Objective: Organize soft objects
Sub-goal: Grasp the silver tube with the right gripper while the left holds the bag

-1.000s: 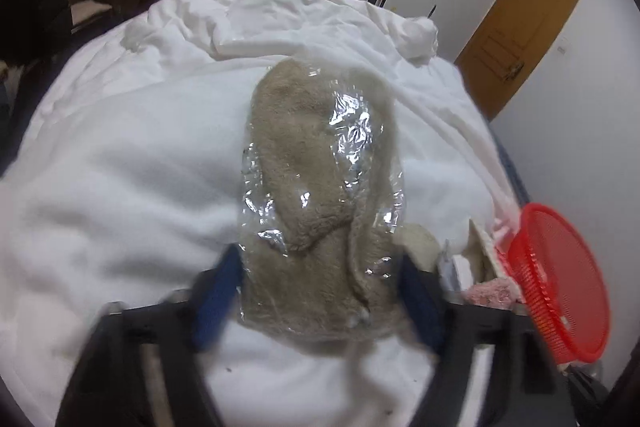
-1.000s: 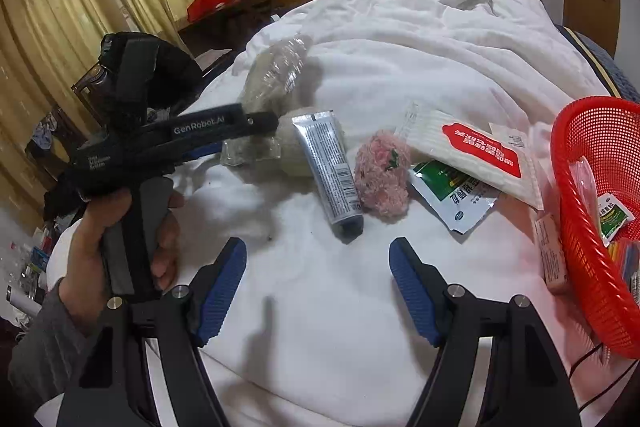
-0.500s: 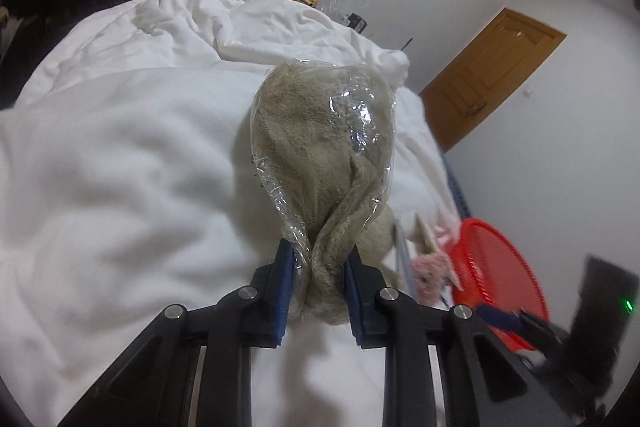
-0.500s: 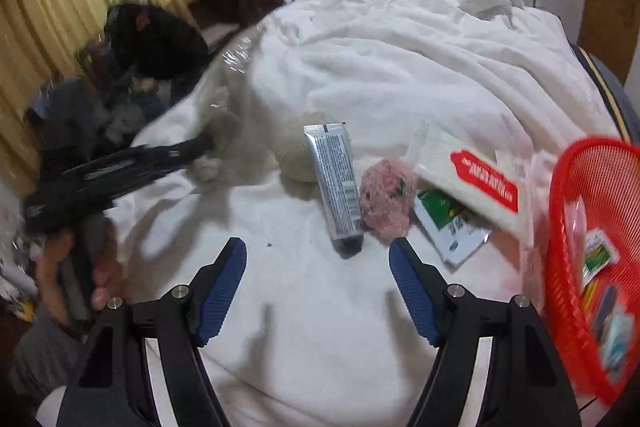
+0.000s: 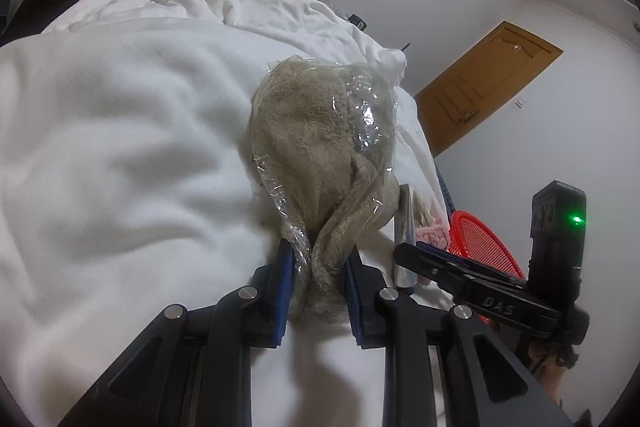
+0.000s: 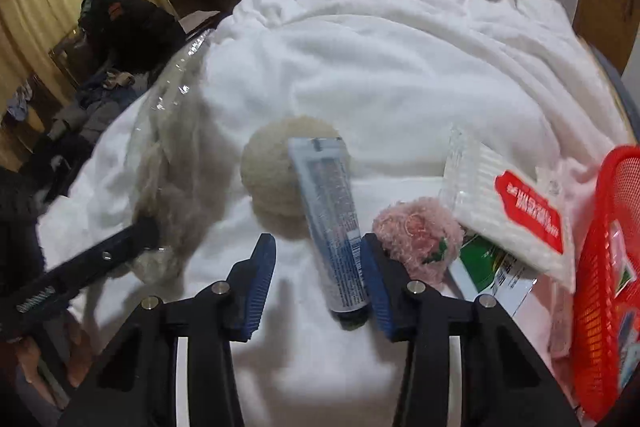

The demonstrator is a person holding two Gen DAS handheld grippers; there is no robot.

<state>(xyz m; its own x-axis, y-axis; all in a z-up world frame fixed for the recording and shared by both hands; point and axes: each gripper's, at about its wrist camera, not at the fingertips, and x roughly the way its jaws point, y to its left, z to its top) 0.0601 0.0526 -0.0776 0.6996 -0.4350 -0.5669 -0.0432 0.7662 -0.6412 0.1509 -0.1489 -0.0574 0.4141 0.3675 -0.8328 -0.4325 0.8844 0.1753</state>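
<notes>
A beige plush toy in a clear plastic bag lies on the white duvet. My left gripper is shut on the bag's near end, and the fabric bunches between its blue pads. In the right wrist view the same bagged toy is blurred at the left. My right gripper hangs over a silver-blue tube, jaws closing. The tube lies between them against the right finger, with a gap to the left finger. A cream plush ball sits under the tube's far end. A pink fluffy piece lies just right of the gripper.
A red mesh basket holding packets stands at the bed's right edge. A cotton-swab pack with a red label and a green sachet lie beside it. Beyond the bed are a dark cluttered chair, curtains and a wooden door.
The left gripper closed on the bagged plush toy and drew it leftward. The right gripper moved forward over the tube and its jaws narrowed around it.
</notes>
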